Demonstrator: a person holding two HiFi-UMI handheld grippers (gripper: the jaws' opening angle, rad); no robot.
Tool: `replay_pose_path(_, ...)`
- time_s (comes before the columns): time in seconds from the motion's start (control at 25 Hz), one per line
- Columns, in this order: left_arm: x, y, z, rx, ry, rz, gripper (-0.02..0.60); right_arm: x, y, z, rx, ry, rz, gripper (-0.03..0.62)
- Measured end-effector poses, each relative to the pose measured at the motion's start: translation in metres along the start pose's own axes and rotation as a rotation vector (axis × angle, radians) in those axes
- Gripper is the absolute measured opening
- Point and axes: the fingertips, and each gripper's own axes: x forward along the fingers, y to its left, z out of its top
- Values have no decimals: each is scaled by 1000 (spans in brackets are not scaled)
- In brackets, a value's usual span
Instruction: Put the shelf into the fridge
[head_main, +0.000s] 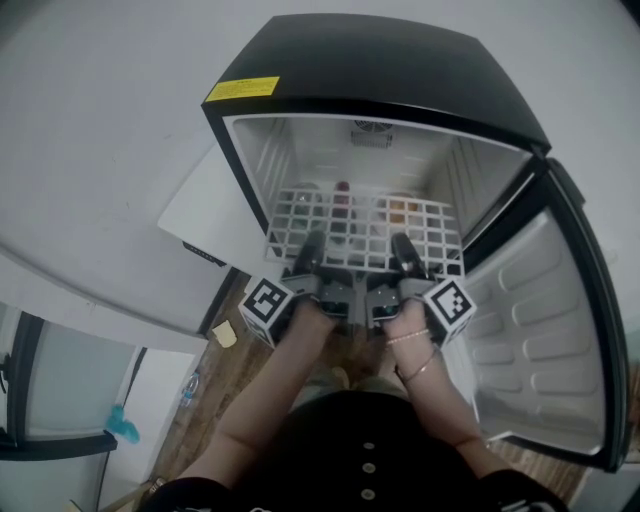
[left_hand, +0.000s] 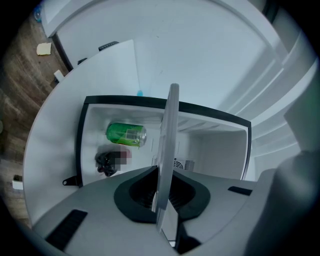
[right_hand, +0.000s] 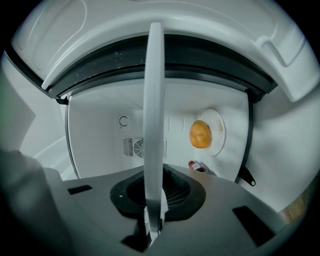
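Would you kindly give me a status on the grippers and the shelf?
Left gripper and right gripper shut on shelf front edge. Shelf level, partly inside fridge. Green can and orange fruit inside, clear of shelf.

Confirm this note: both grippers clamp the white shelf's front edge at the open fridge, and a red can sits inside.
The can is green, not red; the left gripper view shows it. The left gripper and right gripper do clamp the shelf at the open fridge.
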Motion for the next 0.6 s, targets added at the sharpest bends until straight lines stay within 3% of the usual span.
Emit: replay_pose_path(0.6,10,4,5,32,6,10,31,11,1,5,-17,-19,7,31)
